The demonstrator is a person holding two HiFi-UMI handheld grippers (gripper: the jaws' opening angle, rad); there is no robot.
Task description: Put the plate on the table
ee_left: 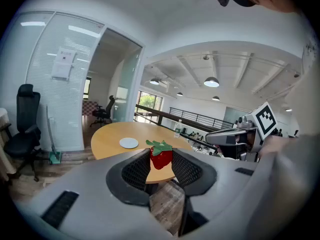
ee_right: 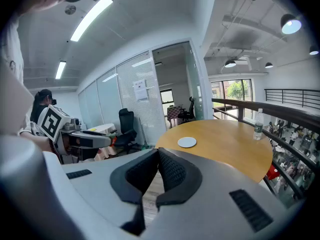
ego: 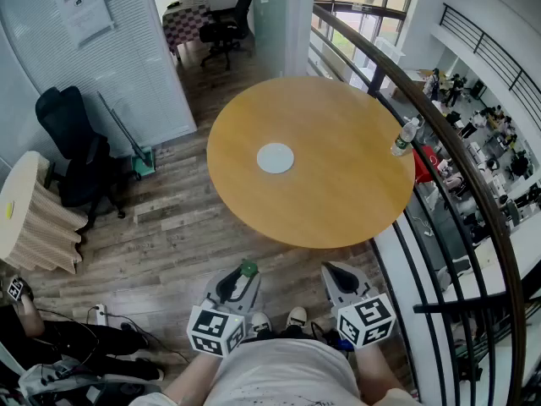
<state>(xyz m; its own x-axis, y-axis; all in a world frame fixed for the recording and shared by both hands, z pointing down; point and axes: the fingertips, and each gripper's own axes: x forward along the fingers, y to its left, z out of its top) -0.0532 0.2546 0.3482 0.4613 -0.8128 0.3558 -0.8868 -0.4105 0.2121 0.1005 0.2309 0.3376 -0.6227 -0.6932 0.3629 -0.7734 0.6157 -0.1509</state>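
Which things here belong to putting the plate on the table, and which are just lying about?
Job: small white round plate, already on the round wooden table; red strawberry with green leaves gripped by the left gripper, possibly next.
Lying about: clear plastic bottle at the table's edge; black office chair.

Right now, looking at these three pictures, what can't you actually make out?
- Label on the bottle: too small in every view.
- Print on the notice on the glass wall: too small, head view.
- Legs of the table: hidden under its own top, head view.
- Body of the strawberry: in the head view the left gripper covers all but its green top.
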